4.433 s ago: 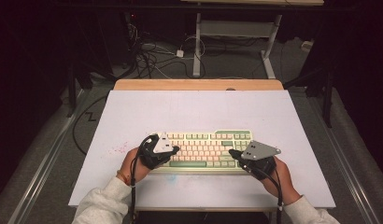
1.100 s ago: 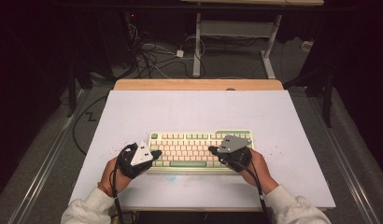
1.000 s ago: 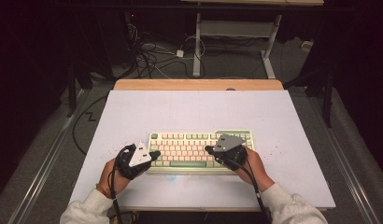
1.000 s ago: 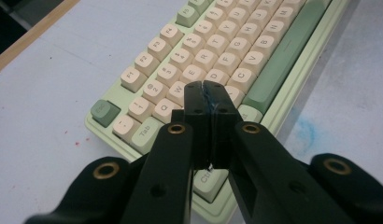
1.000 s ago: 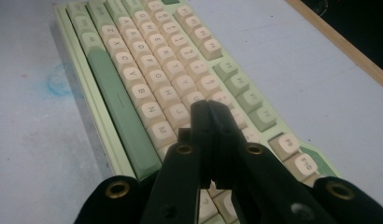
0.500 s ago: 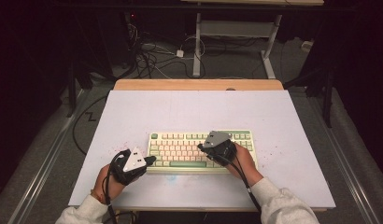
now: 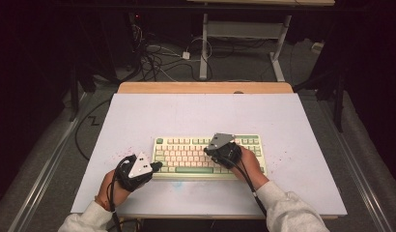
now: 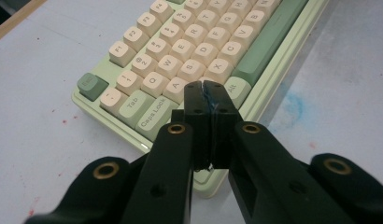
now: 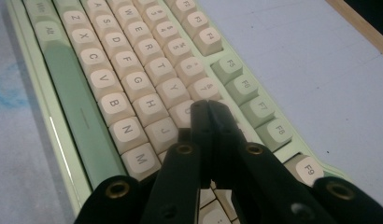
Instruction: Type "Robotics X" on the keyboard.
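Plainly, both tools are pinched together on nothing: the left gripper [image 8: 204,91] poised over the keyboard's [image 7: 186,157] Shift corner, the right gripper [image 9: 209,108] over the keys by U and I. The keyboard lies near the table's [image 7: 302,125] front edge. A blunt tip could likely catch two keys at once. Each tip hides the key beneath it, so contact cannot be judged.

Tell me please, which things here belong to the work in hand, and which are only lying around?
In the work:
- keyboard
- left gripper, jaws shut, at the keyboard's left end
- right gripper, jaws shut, over the keys

Only lying around:
- white table
- cables on the floor
- red specks on the table
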`<state>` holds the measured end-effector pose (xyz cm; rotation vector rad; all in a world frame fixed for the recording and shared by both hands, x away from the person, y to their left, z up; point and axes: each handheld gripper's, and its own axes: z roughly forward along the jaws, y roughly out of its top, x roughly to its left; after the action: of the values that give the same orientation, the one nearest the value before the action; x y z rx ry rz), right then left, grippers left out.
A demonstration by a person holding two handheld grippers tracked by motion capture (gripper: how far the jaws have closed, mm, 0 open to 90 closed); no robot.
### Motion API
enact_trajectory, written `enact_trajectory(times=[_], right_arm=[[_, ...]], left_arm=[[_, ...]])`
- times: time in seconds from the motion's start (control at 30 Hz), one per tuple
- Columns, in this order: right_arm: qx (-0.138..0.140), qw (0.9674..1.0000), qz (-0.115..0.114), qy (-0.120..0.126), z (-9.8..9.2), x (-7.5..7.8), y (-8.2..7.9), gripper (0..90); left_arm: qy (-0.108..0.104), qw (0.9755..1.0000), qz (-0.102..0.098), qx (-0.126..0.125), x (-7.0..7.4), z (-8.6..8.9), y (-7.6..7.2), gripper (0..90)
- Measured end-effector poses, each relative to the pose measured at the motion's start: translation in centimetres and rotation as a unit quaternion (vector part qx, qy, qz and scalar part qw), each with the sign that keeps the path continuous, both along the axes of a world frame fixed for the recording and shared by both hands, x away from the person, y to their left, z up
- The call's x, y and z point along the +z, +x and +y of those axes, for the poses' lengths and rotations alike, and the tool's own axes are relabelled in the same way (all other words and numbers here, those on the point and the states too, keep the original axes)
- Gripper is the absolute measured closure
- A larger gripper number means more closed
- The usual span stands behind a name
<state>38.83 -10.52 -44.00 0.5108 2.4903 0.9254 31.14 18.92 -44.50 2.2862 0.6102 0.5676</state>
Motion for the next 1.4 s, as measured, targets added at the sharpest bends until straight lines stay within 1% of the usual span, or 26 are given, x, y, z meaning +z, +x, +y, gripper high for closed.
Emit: enact_trajectory(times=[0.13, 0.27, 0.47, 0.53, 0.57, 0.6, 0.63, 0.77, 0.83, 0.9, 0.97, 1.03, 1.23, 1.33, 1.4], right_arm=[[-0.006, 1.0, 0.004, -0.002, 0.1, -0.2, 0.2, 90.0], [-0.002, 1.0, 0.002, -0.009, 0.3, -0.4, 0.4, 90.0], [-0.007, 0.9998, 0.007, -0.018, 0.6, -0.7, 0.6, 90.0], [-0.006, 0.9996, 0.011, -0.026, 0.7, -0.9, 0.6, 90.0], [-0.004, 0.9996, 0.014, -0.024, 0.8, -0.9, 0.6, 90.0], [-0.001, 0.9994, 0.006, -0.034, 0.9, -0.8, 0.5, 90.0], [-0.004, 0.9993, 0.003, -0.036, 0.9, -0.8, 0.4, 90.0], [-0.002, 0.9999, -0.01, -0.012, 0.5, -0.3, 0.0, 90.0], [-0.006, 0.9999, -0.011, 0.003, 0.4, 0.0, -0.3, 90.0], [-0.002, 0.9998, -0.018, 0.007, 0.2, 0.2, -0.5, 90.0], [0.0, 0.9996, -0.02, 0.019, 0.0, 0.6, -0.8, 90.0], [0.002, 0.9992, -0.029, 0.028, -0.2, 0.9, -1.2, 90.0], [0.001, 0.998, -0.04, 0.048, -1.1, 1.7, -1.9, 90.0], [-0.003, 0.9973, -0.042, 0.061, -1.7, 2.0, -2.2, 90.0], [-0.006, 0.9967, -0.047, 0.065, -2.0, 2.2, -2.4, 90.0]], left_arm=[[0.001, 1.0, 0.002, -0.001, -0.1, -0.1, 0.0, 86.9], [0.003, 1.0, 0.003, -0.002, -0.1, -0.1, 0.0, 86.9], [0.007, 1.0, 0.005, -0.005, -0.2, -0.2, 0.0, 86.9], [0.009, 0.9999, 0.005, -0.006, -0.2, -0.2, 0.0, 86.9], [0.01, 0.9999, 0.005, -0.006, -0.3, -0.2, 0.0, 86.9], [0.011, 0.9999, 0.005, -0.006, -0.3, -0.2, 0.0, 86.9], [0.009, 0.9999, 0.005, -0.006, -0.3, -0.2, 0.0, 86.9], [0.009, 0.9999, 0.004, -0.004, -0.2, -0.2, 0.0, 86.9], [0.009, 0.9999, 0.005, -0.004, -0.2, -0.2, 0.0, 86.9], [0.011, 0.9999, 0.004, -0.004, -0.2, -0.2, 0.0, 86.9], [0.012, 0.9999, 0.004, -0.004, -0.2, -0.2, 0.0, 86.9], [0.011, 0.9999, 0.003, -0.004, -0.2, -0.2, 0.0, 86.9], [0.01, 0.9999, 0.001, -0.005, -0.1, -0.3, -0.1, 86.8], [0.009, 1.0, -0.002, -0.004, -0.1, -0.3, -0.1, 86.9], [0.008, 1.0, -0.003, -0.004, 0.0, -0.3, -0.1, 86.8]])
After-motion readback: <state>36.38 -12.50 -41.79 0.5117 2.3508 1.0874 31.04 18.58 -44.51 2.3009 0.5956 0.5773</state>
